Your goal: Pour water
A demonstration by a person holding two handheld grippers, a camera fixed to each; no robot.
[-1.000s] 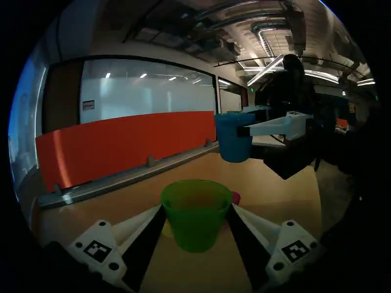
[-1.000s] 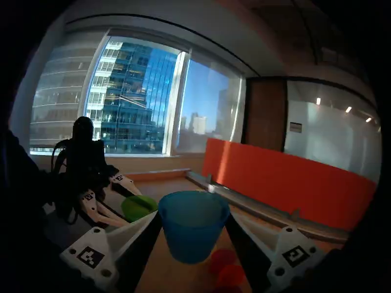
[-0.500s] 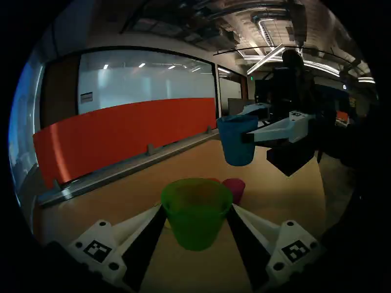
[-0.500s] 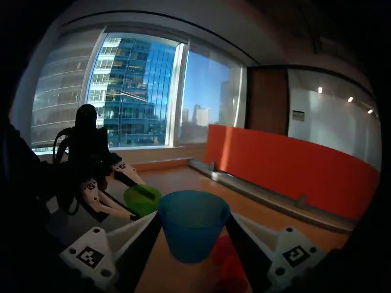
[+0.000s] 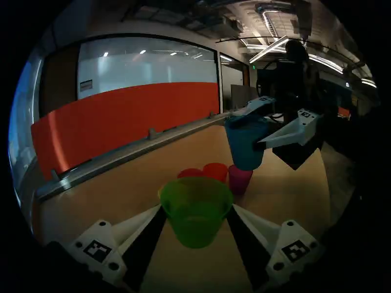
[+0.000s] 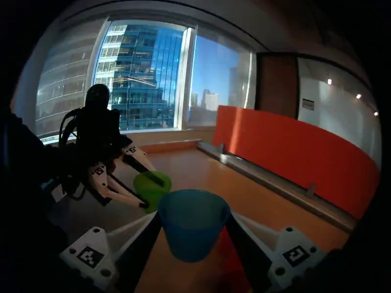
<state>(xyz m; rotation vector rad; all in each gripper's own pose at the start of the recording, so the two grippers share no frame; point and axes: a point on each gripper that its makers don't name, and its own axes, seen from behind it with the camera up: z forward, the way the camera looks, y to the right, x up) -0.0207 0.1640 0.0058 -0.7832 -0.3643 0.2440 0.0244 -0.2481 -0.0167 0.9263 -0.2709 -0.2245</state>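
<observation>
**Left tongs** (image 5: 196, 209): closed on both sides of the green cup (image 5: 196, 222), held upright above the table (image 5: 122, 195).

**Right tongs** (image 6: 193, 220): closed on the blue cup (image 6: 192, 229), likewise off the table.

**Governing relation:** in the left gripper view, the blue cup (image 5: 245, 144) hangs at 1 o'clock from the green cup, higher and apart, rims not yet meeting. In the right gripper view, the green cup (image 6: 152, 187) lies at 11 o'clock.

**Water:** cannot tell in either cup.

**Judgement:** the higher blue cup probably pours, so its lip must come over the green mouth.

**Also present:** red cups (image 5: 203, 172) and a magenta cup (image 5: 239, 178) stand between the two.
</observation>
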